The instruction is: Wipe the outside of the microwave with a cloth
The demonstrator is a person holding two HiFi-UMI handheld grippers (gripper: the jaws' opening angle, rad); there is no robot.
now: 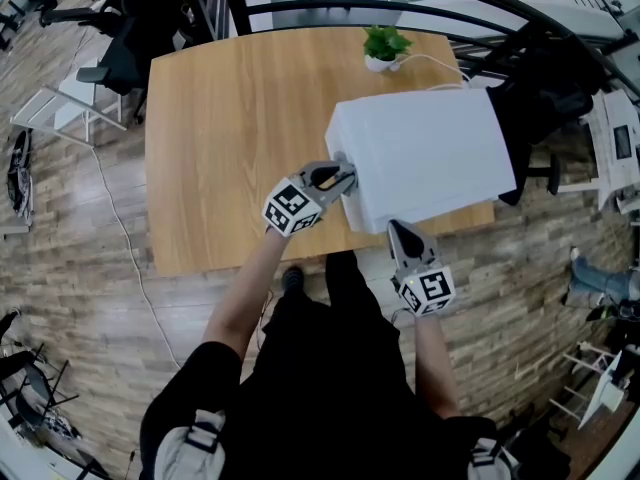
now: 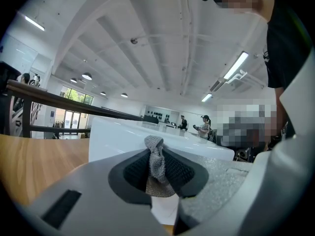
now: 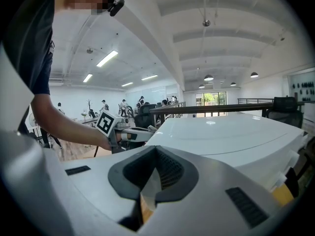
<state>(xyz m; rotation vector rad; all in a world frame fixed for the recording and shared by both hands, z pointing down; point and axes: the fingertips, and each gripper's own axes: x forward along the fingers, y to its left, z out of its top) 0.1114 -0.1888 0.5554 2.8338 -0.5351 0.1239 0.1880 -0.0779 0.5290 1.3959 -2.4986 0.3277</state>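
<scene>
The white microwave (image 1: 425, 153) stands on the wooden table (image 1: 230, 138), close to its near right edge. At the microwave's near left corner my left gripper (image 1: 343, 178) is shut on a small grey knitted cloth (image 2: 157, 167), which bunches up between the jaws. In the left gripper view the microwave (image 2: 128, 139) fills the space just beyond the left gripper (image 2: 158, 150). My right gripper (image 1: 397, 230) sits at the microwave's near face, low by the table edge, shut and holding nothing. The right gripper view has the right gripper (image 3: 156, 155) beside the microwave (image 3: 231, 136), with the left gripper (image 3: 129, 134) beyond.
A small potted plant (image 1: 385, 46) stands at the table's far edge behind the microwave, with a white cable (image 1: 432, 60) running past it. A black chair (image 1: 545, 98) stands to the right of the table and an office chair (image 1: 115, 63) to its far left.
</scene>
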